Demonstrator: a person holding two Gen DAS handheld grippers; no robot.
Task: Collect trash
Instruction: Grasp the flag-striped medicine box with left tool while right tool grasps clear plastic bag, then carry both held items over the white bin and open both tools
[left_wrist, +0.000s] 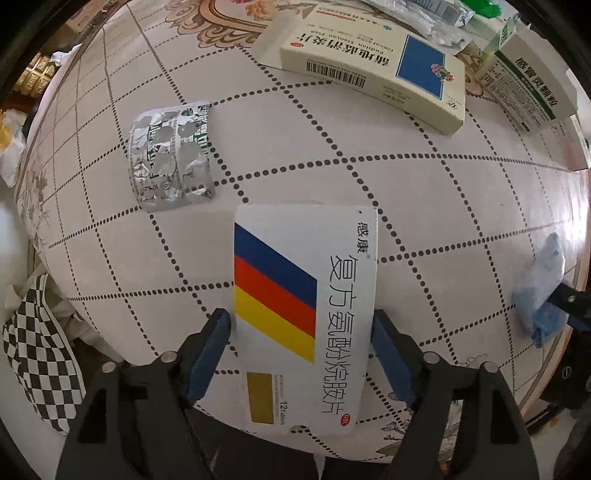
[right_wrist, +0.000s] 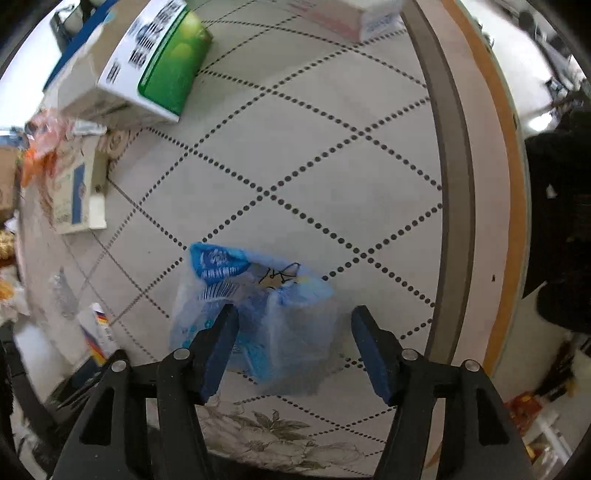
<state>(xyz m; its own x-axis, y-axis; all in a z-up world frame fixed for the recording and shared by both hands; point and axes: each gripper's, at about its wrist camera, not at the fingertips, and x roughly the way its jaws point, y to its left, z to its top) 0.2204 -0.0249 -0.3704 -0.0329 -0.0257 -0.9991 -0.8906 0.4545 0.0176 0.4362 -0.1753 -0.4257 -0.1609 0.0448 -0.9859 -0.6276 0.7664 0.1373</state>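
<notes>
My left gripper (left_wrist: 301, 325) has its jaws on both sides of a white medicine box (left_wrist: 306, 306) with blue, red and yellow stripes, which lies at the table's near edge. The pads touch its sides. A crumpled silver blister pack (left_wrist: 171, 153) lies to the far left of it. My right gripper (right_wrist: 295, 328) is open around a blue-and-clear plastic bag (right_wrist: 258, 310) on the table; the bag lies between the fingers, nearer the left one. The bag also shows in the left wrist view (left_wrist: 541, 291). The striped box shows at the left edge of the right wrist view (right_wrist: 99, 334).
A cream medicine box with a blue panel (left_wrist: 373, 66) and a green-and-white box (left_wrist: 532, 92) lie at the far side. A green-and-white carton (right_wrist: 147, 70) and a smaller box (right_wrist: 74, 192) lie to the left in the right wrist view. The table edge (right_wrist: 461, 206) runs down the right.
</notes>
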